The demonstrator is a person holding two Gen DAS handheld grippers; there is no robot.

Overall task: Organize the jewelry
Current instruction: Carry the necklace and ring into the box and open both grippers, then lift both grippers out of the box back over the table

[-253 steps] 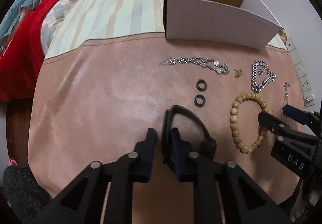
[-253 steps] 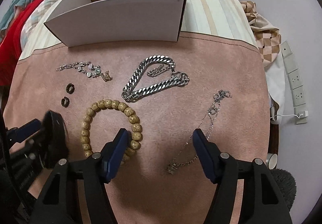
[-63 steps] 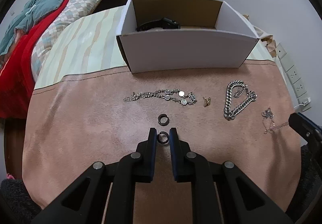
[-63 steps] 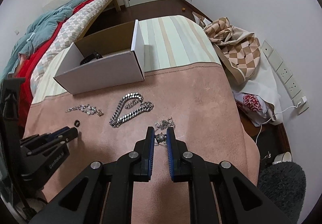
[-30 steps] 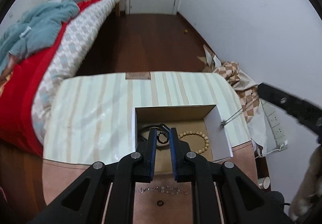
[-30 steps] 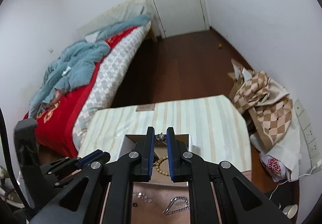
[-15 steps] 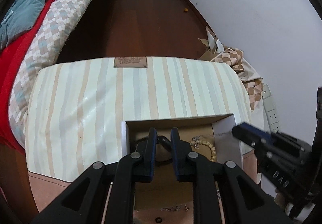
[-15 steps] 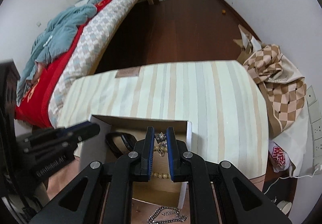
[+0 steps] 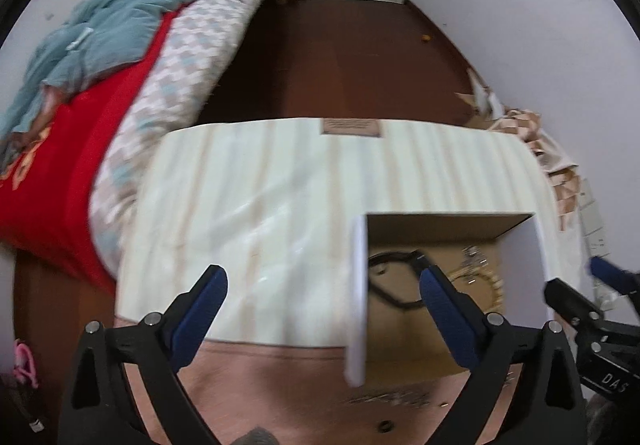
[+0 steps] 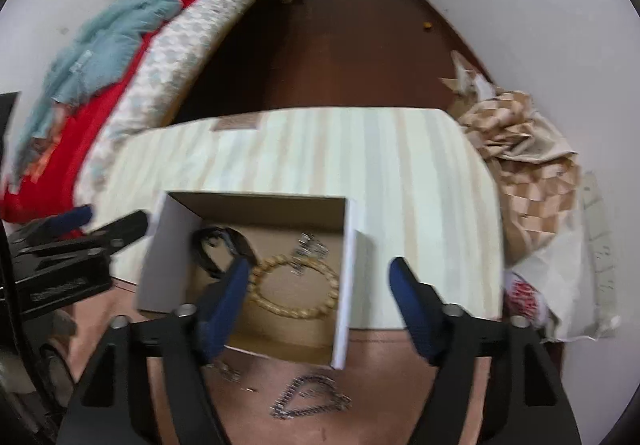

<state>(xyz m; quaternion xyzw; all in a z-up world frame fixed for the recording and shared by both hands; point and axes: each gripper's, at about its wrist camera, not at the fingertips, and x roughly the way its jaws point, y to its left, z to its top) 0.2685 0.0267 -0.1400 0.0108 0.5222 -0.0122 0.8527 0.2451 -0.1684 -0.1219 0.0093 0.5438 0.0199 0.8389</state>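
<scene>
Bed (image 9: 120,57) with red cover and teal blanket at left, dark wood floor (image 9: 340,57) beyond. Worktop (image 10: 400,181) carries a cream striped cloth at the far part and a pink mat (image 9: 280,377) at the near part. White cardboard box (image 10: 168,245), open top, sits across the seam of cloth and mat. Checkered brown fabric pile (image 10: 532,173) lies off the worktop's right edge.

Left gripper (image 9: 320,297) hangs over the box's left wall, fingers (image 9: 200,309) spread wide, nothing between them. Right gripper (image 10: 320,301) hangs over the box's right half, fingers (image 10: 224,305) also wide apart and empty.

Inside the box: black band (image 10: 216,245) at left, wooden bead bracelet (image 10: 296,289) in the middle, thin silver chain (image 10: 310,249) bunched touching the bracelet's far side.

On the mat just in front of the box: chunky silver chain (image 10: 312,401), a finer silver bracelet (image 9: 392,399), blurred, and one small dark ring (image 9: 385,425) nearest the camera.
</scene>
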